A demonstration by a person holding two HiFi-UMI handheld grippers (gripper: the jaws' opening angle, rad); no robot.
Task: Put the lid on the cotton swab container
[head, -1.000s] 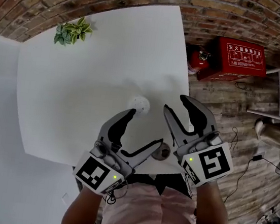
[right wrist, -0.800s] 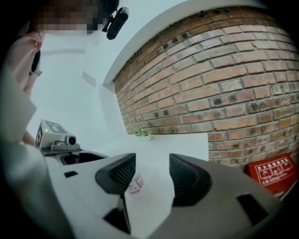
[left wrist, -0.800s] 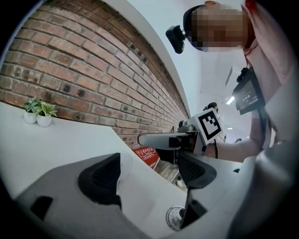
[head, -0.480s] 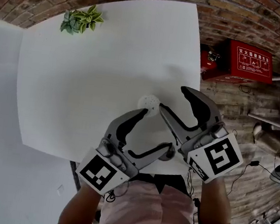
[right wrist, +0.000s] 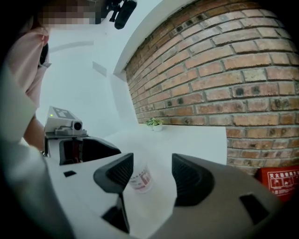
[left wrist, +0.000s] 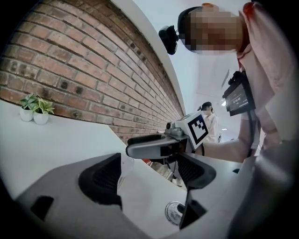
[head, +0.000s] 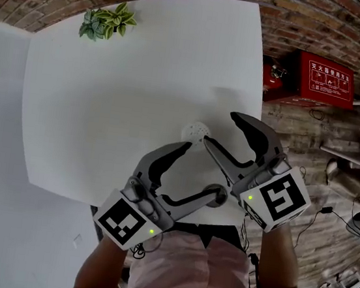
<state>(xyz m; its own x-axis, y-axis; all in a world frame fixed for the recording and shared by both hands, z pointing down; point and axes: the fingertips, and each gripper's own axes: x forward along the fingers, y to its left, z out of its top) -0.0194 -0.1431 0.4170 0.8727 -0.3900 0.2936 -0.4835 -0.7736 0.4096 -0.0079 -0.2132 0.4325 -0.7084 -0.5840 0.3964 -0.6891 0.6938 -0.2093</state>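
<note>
The cotton swab container (head: 196, 133) is a small round clear tub with a red label (right wrist: 140, 178), standing on the white table (head: 120, 99). Its clear round lid (left wrist: 174, 213) lies flat on the table near the front edge, by the left gripper's right jaw (head: 212, 195). My right gripper (head: 223, 129) is wide open, with the tub just beyond its fingertips and untouched (right wrist: 152, 175). My left gripper (head: 197, 172) is open too and holds nothing; the tub shows partly behind its left jaw (left wrist: 125, 170).
A small potted plant (head: 107, 22) stands at the table's far left corner by the brick wall. A red fire-equipment box (head: 327, 77) and an extinguisher sit on the wooden floor to the right. The table's front edge (head: 94, 198) runs under both grippers.
The right gripper's jaws have spread wider. Both grippers have drawn closer to the tub, and the head view has shifted a little.
</note>
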